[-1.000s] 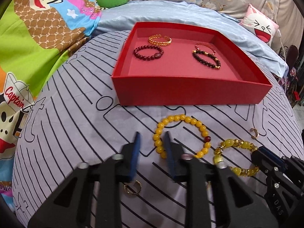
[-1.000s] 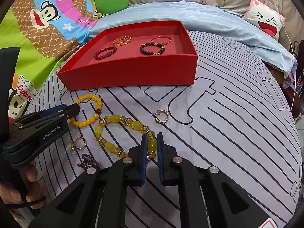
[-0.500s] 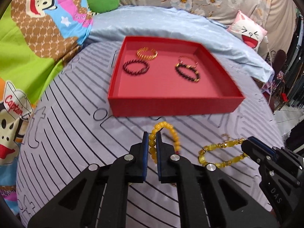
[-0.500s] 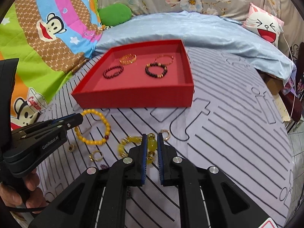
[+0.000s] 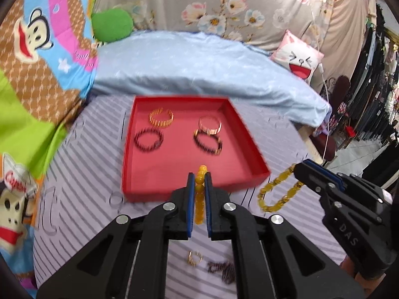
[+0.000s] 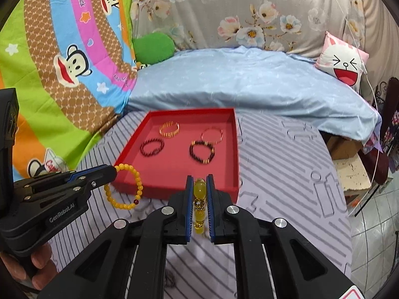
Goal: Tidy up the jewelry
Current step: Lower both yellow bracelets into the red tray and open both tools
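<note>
My left gripper (image 5: 199, 175) is shut on an orange bead bracelet (image 5: 199, 206), which hangs in the air in front of the red tray (image 5: 189, 193). From the right wrist view that bracelet (image 6: 129, 189) dangles from the left gripper (image 6: 113, 172). My right gripper (image 6: 200, 182) is shut on a yellow crystal bracelet (image 6: 199, 190), also lifted off the cloth. In the left wrist view this bracelet (image 5: 274, 194) hangs from the right gripper (image 5: 298, 170). Inside the tray (image 6: 174, 190) lie several bracelets, gold and dark beaded.
A small gold ring (image 5: 194, 258) and a dark purple bead piece (image 5: 223, 270) lie on the striped grey cloth below the grippers. A blue blanket (image 6: 249, 82) is bunched behind the tray. The bed edge and tiled floor (image 6: 369, 236) are at the right.
The left gripper closed on the orange bracelet. Both grippers then rose, lifting both bracelets off the cloth, and the tray now sits lower and farther in both views.
</note>
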`<state>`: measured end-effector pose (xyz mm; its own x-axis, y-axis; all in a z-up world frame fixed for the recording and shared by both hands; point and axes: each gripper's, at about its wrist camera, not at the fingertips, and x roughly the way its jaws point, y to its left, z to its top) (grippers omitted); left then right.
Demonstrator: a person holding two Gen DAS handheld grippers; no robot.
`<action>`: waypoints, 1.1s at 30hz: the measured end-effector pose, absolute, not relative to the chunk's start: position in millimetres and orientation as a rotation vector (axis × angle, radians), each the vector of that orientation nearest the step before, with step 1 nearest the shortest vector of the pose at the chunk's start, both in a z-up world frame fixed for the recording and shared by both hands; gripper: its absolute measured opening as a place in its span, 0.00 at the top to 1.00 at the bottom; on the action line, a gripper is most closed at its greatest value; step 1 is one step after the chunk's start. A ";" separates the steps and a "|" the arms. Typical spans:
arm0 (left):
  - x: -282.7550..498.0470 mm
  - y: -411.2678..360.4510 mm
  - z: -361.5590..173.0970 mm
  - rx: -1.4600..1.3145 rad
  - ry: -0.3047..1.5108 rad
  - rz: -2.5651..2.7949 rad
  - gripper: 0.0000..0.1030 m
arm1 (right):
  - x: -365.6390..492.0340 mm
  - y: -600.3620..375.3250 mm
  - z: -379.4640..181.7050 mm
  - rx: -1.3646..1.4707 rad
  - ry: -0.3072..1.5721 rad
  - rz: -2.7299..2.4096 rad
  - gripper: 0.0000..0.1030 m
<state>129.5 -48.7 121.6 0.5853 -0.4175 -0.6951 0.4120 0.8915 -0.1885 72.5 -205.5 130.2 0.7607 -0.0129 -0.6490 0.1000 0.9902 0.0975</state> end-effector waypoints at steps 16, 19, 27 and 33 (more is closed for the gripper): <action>233.1 -55.6 70.8 -0.115 0.944 -0.484 0.93 | 182.2 -202.8 75.9 0.231 0.822 0.009 0.91; 240.9 -51.6 45.0 -0.068 0.981 -0.428 0.93 | 185.0 -204.6 53.3 0.186 0.866 -0.032 0.91; 243.2 -48.3 16.1 0.031 0.995 -0.333 0.93 | 185.7 -206.0 30.9 0.148 0.896 -0.057 0.91; 235.9 -55.6 22.0 0.115 0.926 -0.290 0.73 | 180.7 -205.1 34.4 0.130 0.859 -0.085 0.75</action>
